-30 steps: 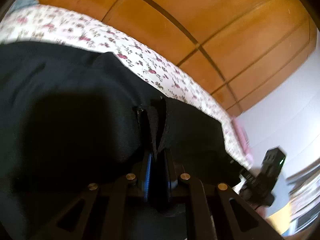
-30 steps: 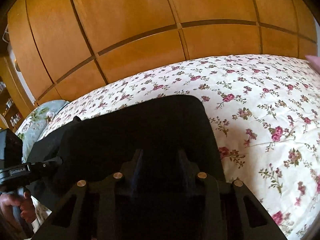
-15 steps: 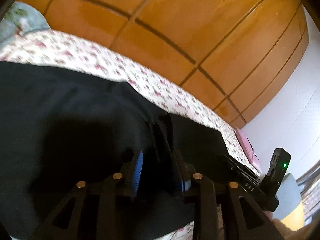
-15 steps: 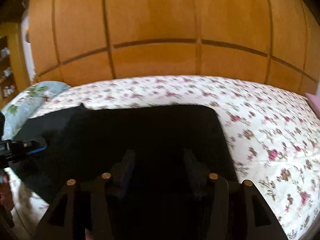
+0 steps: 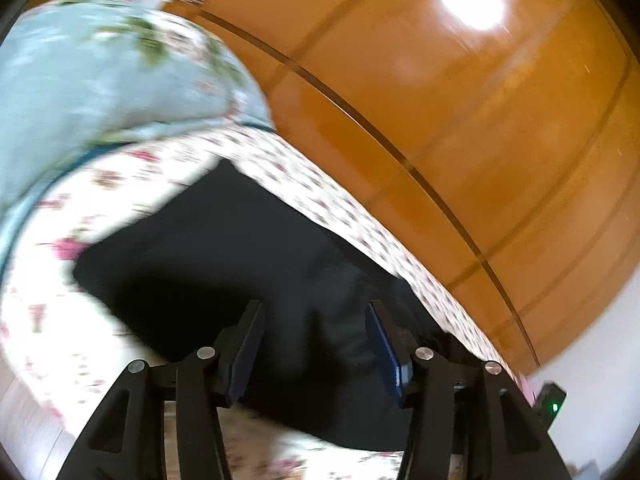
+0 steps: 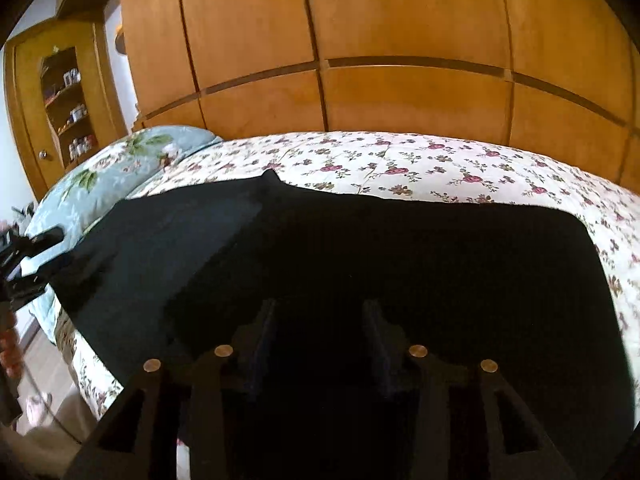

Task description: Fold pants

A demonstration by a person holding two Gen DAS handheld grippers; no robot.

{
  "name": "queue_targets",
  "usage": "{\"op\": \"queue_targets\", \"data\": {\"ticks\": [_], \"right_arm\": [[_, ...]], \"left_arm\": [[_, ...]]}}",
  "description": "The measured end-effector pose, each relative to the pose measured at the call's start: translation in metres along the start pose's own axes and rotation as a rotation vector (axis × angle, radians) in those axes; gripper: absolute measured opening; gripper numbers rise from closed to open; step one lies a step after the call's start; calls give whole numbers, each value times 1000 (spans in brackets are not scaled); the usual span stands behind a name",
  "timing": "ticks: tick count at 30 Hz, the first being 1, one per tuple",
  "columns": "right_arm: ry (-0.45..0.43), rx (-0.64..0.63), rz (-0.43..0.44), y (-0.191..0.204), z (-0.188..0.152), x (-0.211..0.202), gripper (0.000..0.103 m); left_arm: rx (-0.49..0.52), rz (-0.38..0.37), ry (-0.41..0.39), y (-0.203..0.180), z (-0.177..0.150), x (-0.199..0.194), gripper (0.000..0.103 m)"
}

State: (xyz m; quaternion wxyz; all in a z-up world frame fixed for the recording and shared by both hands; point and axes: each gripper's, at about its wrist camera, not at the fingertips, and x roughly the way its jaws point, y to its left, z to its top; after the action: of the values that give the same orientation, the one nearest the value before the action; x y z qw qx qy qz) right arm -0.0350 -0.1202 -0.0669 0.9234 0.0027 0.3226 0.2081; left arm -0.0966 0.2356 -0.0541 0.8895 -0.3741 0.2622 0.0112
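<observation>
Tongs on both hands stood wide apart, left tongs (image 5: 316, 344) and right tongs (image 6: 320, 336) gripping nothing above black fabric pants (image 6: 400, 256) on the floral-quilted bed (image 6: 440, 160).

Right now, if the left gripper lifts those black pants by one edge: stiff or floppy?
Probably floppy: the black pants lie flat, draped over the floral bedspread. Likely light, thin fabric. The open left gripper might lift only one layer.

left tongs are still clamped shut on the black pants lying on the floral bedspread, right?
Not quite. The left wrist view shows the left tongs open, their blue-padded fingers spread apart over the black pants, gripping nothing. The pants do lie on the floral bedspread.
</observation>
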Motion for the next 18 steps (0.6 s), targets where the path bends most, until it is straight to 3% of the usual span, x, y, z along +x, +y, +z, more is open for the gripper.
{"op": "queue_targets", "data": {"ticks": [6, 12, 16, 18], "right_arm": [[-25, 18, 21, -2, -4, 1, 46], [-26, 27, 28, -4, -2, 2, 46], [-25, 27, 31, -4, -2, 1, 46], [-29, 29, 31, -4, -3, 1, 46]], "left_arm": [[-135, 58, -96, 44, -3, -40, 58], [-205, 39, -57, 64, -4, -29, 58], [-141, 79, -138, 56, -8, -46, 58], [-123, 71, -134, 54, -9, -45, 58]]}}
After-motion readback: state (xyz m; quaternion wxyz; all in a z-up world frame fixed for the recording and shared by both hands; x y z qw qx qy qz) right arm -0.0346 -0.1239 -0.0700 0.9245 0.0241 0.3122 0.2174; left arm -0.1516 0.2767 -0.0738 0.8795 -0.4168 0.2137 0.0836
